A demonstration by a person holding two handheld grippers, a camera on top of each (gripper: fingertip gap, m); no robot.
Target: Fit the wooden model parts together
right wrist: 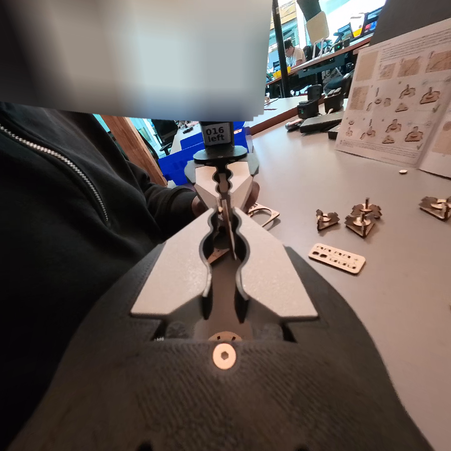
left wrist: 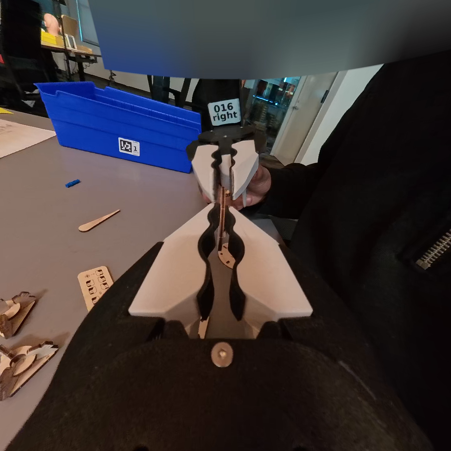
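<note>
Two grippers met tip to tip, left gripper [left wrist: 220, 207] and right gripper [right wrist: 225, 212]. We saw both clamped, jaws narrow, on one thin wooden piece [left wrist: 222, 214] beside the blue bin [left wrist: 117, 122].

Between my two grippers I hold one thin wooden piece [left wrist: 222, 214], seen edge-on, flat and brown. My left gripper [left wrist: 220, 207] pinches one end, my right gripper [right wrist: 224, 212] pinches the other end, above the grey table [left wrist: 97, 195].

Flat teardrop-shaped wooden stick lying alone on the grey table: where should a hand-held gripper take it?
Grip the flat teardrop-shaped wooden stick across its narrow tapered end, coming from above. It lies flat on the grey table with open space around it, so only its thin edges offer purchase.
</note>
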